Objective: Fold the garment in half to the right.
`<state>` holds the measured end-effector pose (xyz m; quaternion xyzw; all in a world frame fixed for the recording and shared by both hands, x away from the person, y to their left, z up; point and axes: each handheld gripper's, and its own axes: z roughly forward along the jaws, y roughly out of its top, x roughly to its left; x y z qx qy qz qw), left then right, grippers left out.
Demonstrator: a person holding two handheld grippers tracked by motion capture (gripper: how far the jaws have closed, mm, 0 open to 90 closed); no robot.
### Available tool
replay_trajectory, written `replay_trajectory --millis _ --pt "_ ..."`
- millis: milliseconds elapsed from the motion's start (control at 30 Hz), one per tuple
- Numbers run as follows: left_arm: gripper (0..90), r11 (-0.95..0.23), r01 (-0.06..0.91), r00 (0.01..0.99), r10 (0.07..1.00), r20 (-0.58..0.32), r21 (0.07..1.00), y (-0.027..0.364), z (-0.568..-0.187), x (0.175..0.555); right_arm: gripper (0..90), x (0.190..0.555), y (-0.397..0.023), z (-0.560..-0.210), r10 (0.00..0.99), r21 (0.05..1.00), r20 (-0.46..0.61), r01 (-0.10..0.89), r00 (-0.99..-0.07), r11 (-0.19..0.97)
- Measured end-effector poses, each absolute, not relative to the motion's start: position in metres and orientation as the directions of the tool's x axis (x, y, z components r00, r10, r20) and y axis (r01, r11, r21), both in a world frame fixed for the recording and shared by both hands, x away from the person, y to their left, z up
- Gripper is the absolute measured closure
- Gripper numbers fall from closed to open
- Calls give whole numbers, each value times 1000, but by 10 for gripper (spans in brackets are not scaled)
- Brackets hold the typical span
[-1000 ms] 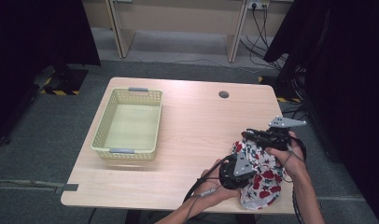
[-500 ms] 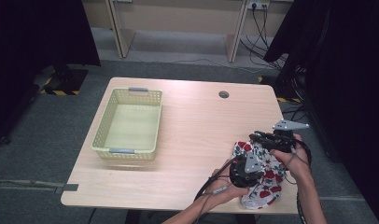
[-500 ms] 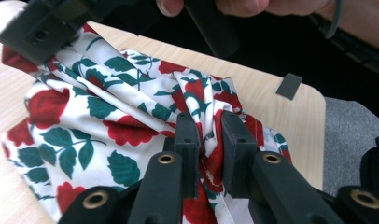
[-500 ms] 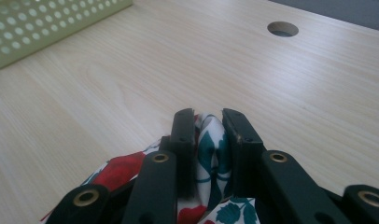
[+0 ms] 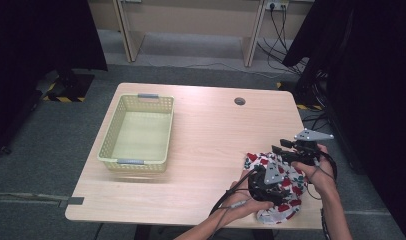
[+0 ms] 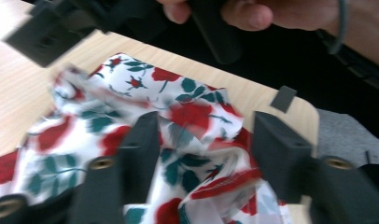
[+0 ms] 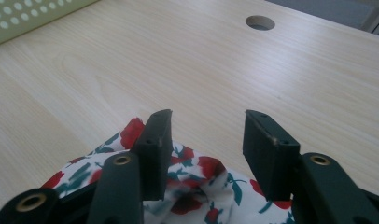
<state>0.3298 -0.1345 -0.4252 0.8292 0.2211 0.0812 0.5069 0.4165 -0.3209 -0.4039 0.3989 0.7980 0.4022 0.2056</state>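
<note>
High view: my left tongs (image 5: pixel 269 184) and right tongs (image 5: pixel 286 152), jaws just opening, are loosing the crumpled red-rose white cloth (image 5: pixel 291 187) at five o'clock; its overhanging edge risks sliding off.

white cloth (image 5: pixel 283 182) with red roses, green leaves — pale yellow-green basket (image 5: pixel 136 131) — light wood table (image 5: pixel 211 130).

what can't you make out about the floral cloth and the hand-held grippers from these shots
- High view: the floral cloth is partly hidden by both hands and the left hand-held gripper, so its full shape is unclear.
- Left gripper view: the cloth is motion-blurred and cut off by the bottom edge.
- Right gripper view: the right hand-held gripper blocks the cloth below; its far corner alone is clear.
- High view: the basket mesh is too small to read.
</note>
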Motion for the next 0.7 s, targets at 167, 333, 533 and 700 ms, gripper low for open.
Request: replay_trajectory --millis 167,333,533,700 --pt "276 -367 284 883 459 -93 886 -126 -418 328 468 413 -322 -404 805 806 -22 465 -594 365" --pt "219 -356 276 874 479 -80 893 -110 -412 326 443 408 -323 -404 809 801 -22 473 -587 365" --pt "201 -379 289 859 508 -63 879 -91 -417 324 359 399 -324 -405 823 795 -9 495 -569 351" --pt "181 -407 308 847 528 -53 860 -73 -424 324 286 393 -324 -410 843 792 21 523 -538 314"
